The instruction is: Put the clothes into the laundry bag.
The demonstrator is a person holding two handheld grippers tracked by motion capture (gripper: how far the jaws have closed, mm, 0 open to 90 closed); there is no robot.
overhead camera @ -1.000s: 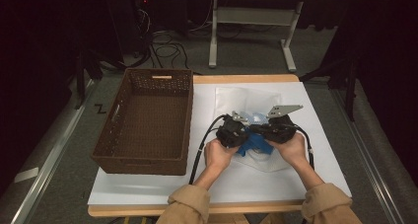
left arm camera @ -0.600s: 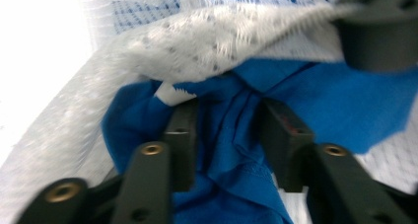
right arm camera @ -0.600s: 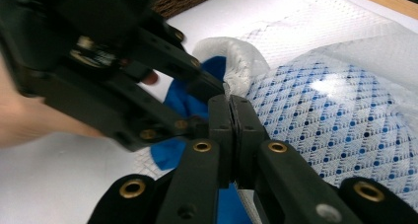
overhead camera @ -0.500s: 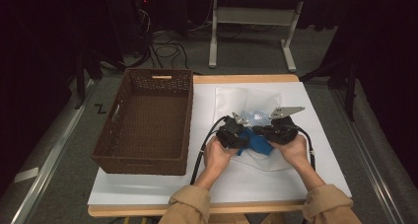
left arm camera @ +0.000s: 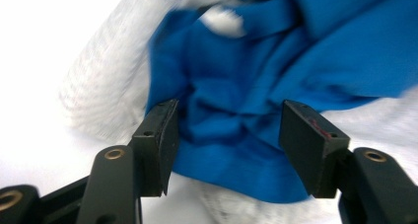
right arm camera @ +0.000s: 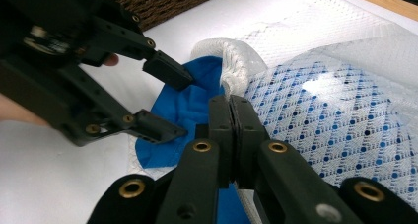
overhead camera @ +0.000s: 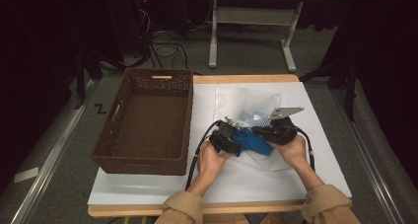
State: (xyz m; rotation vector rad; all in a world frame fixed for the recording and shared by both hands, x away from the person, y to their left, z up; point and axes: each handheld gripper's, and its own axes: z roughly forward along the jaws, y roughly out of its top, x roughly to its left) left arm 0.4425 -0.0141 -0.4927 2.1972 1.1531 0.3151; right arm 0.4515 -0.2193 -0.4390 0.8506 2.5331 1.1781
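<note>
Blue crumpled cloth (left arm camera: 236,110) sits partly inside a white see-through mesh bag (right arm camera: 345,100) at the middle of the white-covered counter (overhead camera: 325,135), right of an empty brown woven basket (overhead camera: 148,120). Left tongs (left arm camera: 229,135) have just been opening, jaws apart with the blue cloth between them, pads not pressing. Right tongs (right arm camera: 230,115) are pinched fully closed on the bag's rolled white rim.
</note>
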